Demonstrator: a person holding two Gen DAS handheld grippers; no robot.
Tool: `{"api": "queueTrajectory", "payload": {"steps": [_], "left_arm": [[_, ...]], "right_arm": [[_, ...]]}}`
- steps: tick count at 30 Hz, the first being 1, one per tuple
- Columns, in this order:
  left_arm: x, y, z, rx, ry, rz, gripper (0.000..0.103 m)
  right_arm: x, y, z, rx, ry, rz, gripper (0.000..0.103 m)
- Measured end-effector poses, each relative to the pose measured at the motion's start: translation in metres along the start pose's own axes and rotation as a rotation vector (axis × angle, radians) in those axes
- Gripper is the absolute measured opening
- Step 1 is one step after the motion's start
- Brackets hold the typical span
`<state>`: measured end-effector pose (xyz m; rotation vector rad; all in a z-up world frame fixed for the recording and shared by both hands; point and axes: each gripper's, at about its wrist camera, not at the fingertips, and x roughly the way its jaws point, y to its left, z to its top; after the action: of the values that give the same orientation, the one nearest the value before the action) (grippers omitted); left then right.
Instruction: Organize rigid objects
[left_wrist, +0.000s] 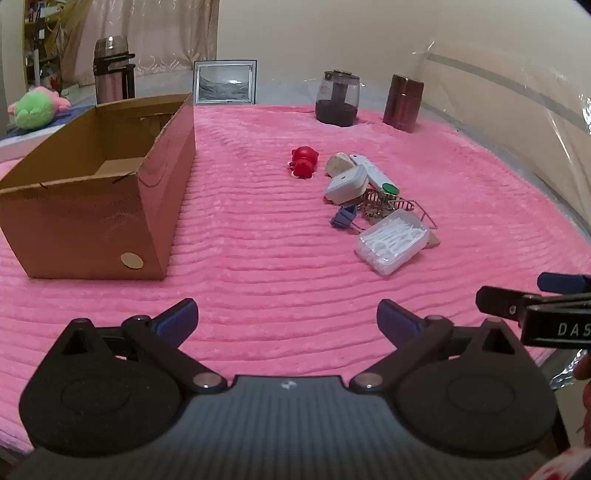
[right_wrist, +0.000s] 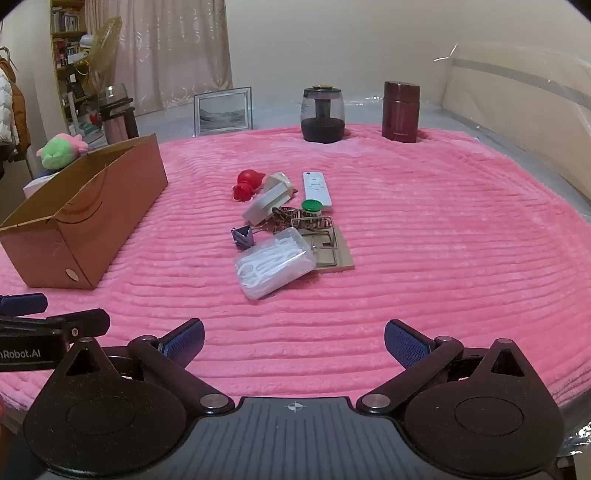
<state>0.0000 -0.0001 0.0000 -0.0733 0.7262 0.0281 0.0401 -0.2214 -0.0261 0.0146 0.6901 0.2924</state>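
Note:
An open cardboard box (left_wrist: 110, 192) (right_wrist: 92, 214) stands on the left of the pink blanket. A cluster of small items lies mid-blanket: a red toy figure (left_wrist: 303, 161) (right_wrist: 246, 183), a white remote (left_wrist: 373, 173) (right_wrist: 316, 188), a white charger block (left_wrist: 346, 184) (right_wrist: 266, 204), a green-capped item (left_wrist: 389, 189) (right_wrist: 311, 206), a blue binder clip (left_wrist: 343, 216) (right_wrist: 242, 235), a wire rack on a wooden base (right_wrist: 325, 243) and a clear box of floss picks (left_wrist: 392, 242) (right_wrist: 275, 262). My left gripper (left_wrist: 286, 319) and right gripper (right_wrist: 294, 339) both hover open and empty over the near blanket.
At the back stand a dark glass jar (left_wrist: 338, 98) (right_wrist: 323, 114), a maroon canister (left_wrist: 403, 102) (right_wrist: 400, 110), a picture frame (left_wrist: 224, 83) (right_wrist: 222, 112) and a thermos (left_wrist: 112, 68). A green plush toy (left_wrist: 35, 107) lies left of the box. Clear plastic sheeting (left_wrist: 517, 96) rises on the right.

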Motion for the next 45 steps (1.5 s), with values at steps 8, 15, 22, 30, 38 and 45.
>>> {"api": "queueTrajectory", "payload": {"steps": [8, 15, 22, 30, 38, 45], "left_arm": [[-0.0034, 0.0000, 0.0018, -0.012, 0.007, -0.009, 0.098], [-0.0050, 0.0005, 0.0008, -0.017, 0.004, -0.020, 0.097], [-0.0004, 0.0025, -0.0020, -0.020, 0.004, -0.026, 0.097], [0.0007, 0.0025, -0.0030, -0.017, 0.001, -0.026, 0.097], [0.0004, 0.0023, -0.0033, -0.017, 0.002, -0.027, 0.097], [0.0001, 0.0022, -0.0033, -0.017, 0.002, -0.027, 0.097]], "right_arm": [[-0.0019, 0.0030, 0.0006, -0.005, 0.002, -0.001, 0.101], [0.0007, 0.0021, -0.0019, -0.008, 0.000, -0.001, 0.101], [0.0006, 0.0026, -0.0020, -0.005, 0.002, 0.003, 0.101], [0.0012, 0.0024, -0.0015, -0.005, 0.002, 0.003, 0.101], [0.0015, 0.0020, -0.0018, -0.005, 0.002, 0.002, 0.101], [0.0017, 0.0017, -0.0017, -0.006, 0.002, 0.002, 0.101]]}}
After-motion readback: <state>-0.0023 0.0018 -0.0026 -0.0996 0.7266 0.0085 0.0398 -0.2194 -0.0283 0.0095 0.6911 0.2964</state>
